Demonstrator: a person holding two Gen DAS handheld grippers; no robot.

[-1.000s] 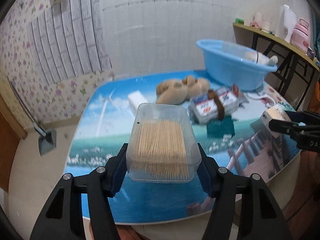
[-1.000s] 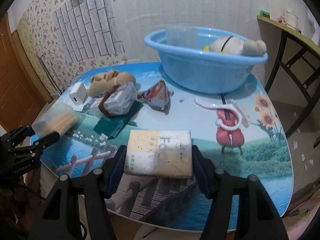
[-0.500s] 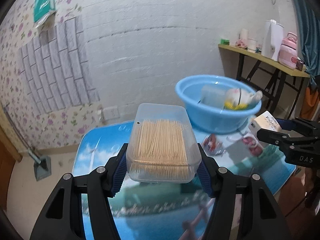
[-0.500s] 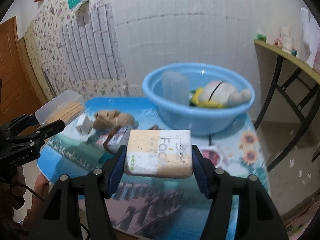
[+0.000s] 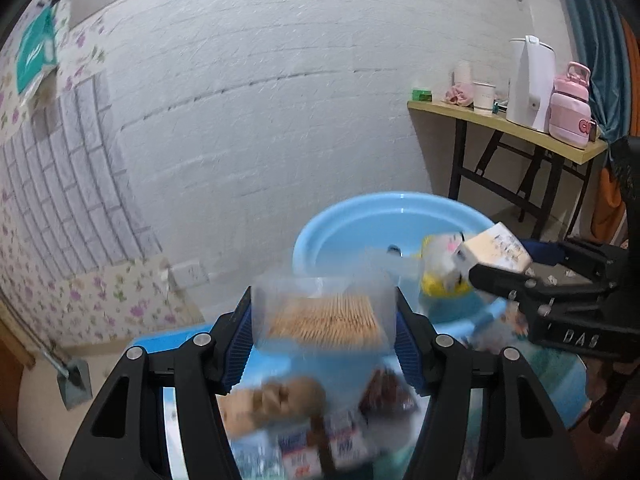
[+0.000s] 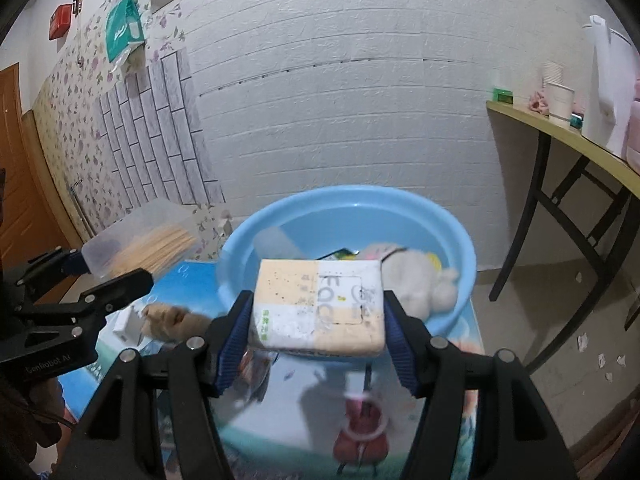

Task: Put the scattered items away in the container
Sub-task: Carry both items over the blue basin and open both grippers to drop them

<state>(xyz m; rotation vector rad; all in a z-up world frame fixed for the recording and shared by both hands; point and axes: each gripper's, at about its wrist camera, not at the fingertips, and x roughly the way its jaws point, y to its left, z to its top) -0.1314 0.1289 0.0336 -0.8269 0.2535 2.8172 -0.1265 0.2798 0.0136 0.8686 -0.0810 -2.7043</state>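
The left gripper (image 5: pixel 324 320) is pinching a clear toothpick box (image 5: pixel 322 312) between its blue pads, and the right gripper (image 6: pixel 318 318) is clamping a tissue pack (image 6: pixel 316 312) the same way; both loads are hanging in the air, the tissue pack in front of the blue basin (image 6: pixel 280 216) and the toothpick box nearer its left rim; the basin is already holding a plush toy (image 6: pixel 416 276); doing this well probably means bringing each load fully over the bowl before loosening, lowering close to the contents, and releasing one at a time so the grippers are not crowding each other; a brown plush (image 6: pixel 172 318) and a white charger (image 6: pixel 126 324) are lying on the table (image 6: pixel 460 436).
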